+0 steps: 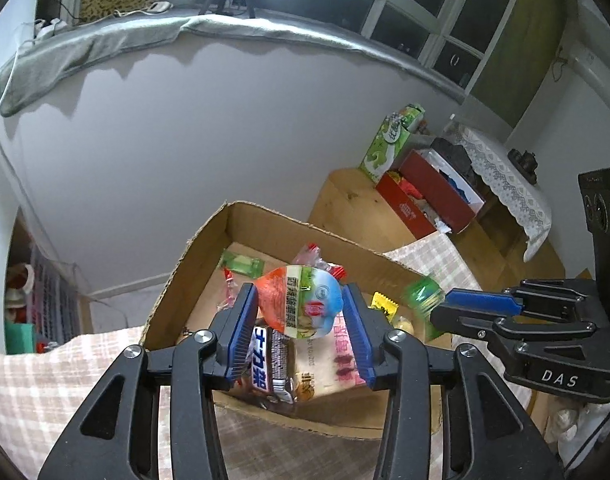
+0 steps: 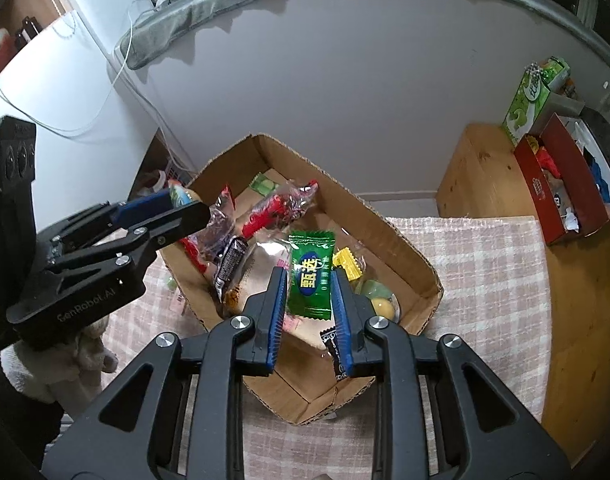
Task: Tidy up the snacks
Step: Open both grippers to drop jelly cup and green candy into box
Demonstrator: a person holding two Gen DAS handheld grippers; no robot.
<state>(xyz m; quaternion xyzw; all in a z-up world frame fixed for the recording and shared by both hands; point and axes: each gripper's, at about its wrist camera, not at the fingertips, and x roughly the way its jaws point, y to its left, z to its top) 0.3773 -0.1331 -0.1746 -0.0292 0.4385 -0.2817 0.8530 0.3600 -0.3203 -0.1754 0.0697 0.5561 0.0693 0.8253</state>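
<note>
Crowding cardboard box (image 2: 401,240): loose snacks (image 2: 281,208); red box (image 2: 561,196) well apart.

A wooden desk (image 2: 481,168) carries everything here. Over its near part lies a pink-and-white checked cloth (image 2: 477,280), which leaves bare wood showing along the right side and at the far right corner. On the cloth stands an open cardboard box (image 2: 385,224), turned corner-on, with wrapped snacks loose on its bottom. On the bare wood at the far right sits an open red box (image 2: 539,196) with mixed small items inside. Just beyond it, at the desk's far edge against the wall, a green carton (image 2: 525,108) stands upright. In the left wrist view the cloth (image 1: 33,392) also reaches left of the cardboard box (image 1: 193,264).
</note>
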